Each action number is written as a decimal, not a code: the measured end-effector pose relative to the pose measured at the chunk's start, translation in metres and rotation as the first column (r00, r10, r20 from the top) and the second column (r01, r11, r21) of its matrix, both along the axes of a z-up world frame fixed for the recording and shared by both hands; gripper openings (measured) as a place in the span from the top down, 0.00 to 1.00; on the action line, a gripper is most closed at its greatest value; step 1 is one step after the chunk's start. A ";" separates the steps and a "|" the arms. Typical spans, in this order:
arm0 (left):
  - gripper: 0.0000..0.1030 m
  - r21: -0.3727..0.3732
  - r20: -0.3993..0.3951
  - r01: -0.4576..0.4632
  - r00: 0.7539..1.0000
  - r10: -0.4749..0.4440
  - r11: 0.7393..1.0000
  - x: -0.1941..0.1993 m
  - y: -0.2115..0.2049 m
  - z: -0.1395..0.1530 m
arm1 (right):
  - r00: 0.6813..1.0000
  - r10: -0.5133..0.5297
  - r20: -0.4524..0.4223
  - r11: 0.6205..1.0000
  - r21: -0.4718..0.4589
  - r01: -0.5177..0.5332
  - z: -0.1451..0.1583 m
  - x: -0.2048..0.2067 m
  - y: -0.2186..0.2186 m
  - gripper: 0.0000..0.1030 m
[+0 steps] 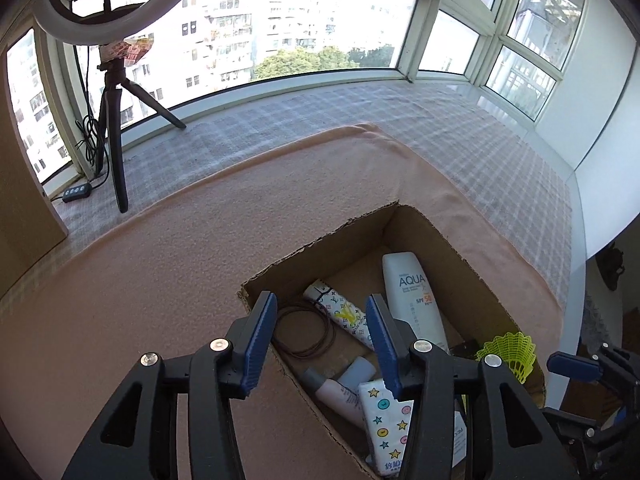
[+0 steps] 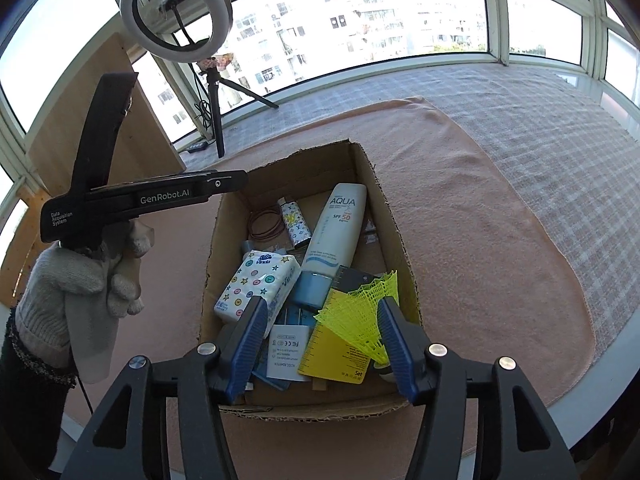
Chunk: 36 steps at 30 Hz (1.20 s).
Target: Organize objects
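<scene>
A cardboard box point(image 2: 384, 200) stands on the pink cloth and holds a white AQUA sunscreen tube point(image 2: 340, 228), a star-printed tissue pack point(image 2: 260, 284), a patterned lighter point(image 2: 294, 224), brown hair ties point(image 2: 266, 224), a yellow ruler card point(image 2: 332, 352) and a yellow-green shuttlecock point(image 2: 364, 316). My right gripper point(image 2: 322, 344) is open above the box's near end, the shuttlecock resting against its right finger. My left gripper point(image 1: 322, 344) is open over the box's left wall point(image 1: 280, 364), with the hair ties point(image 1: 304, 332) and lighter point(image 1: 340, 312) between its fingers. The shuttlecock point(image 1: 508, 352) also shows at the right of the left wrist view.
A ring light on a black tripod point(image 1: 112, 120) with its cable and remote point(image 1: 76, 192) stands at the back left by the window. A checked cloth point(image 1: 460, 140) lies under the pink cloth point(image 1: 160, 260). A wooden board point(image 2: 120, 120) leans at the left. The table edge point(image 2: 600, 364) runs at the right.
</scene>
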<state>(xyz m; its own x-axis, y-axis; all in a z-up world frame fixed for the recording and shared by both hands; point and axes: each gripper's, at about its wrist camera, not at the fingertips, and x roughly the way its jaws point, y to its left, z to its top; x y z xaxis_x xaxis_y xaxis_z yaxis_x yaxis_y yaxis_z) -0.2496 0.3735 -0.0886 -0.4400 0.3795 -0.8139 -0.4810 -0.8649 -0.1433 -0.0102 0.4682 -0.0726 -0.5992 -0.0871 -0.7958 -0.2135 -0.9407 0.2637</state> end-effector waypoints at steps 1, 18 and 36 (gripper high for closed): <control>0.51 -0.001 0.002 0.000 1.000 0.000 1.000 0.000 -0.001 0.000 | 1.000 0.001 0.001 1.000 0.001 -0.001 0.000 -0.001 -0.001 0.48; 0.49 -0.013 -0.024 -0.005 1.000 0.005 1.000 0.020 -0.025 0.013 | 1.000 0.013 -0.005 1.000 0.016 -0.013 0.007 -0.005 -0.021 0.48; 0.38 -0.011 -0.075 -0.124 0.990 0.123 0.992 0.070 -0.133 0.050 | 0.992 0.121 -0.036 0.992 0.028 -0.120 0.026 -0.021 -0.097 0.45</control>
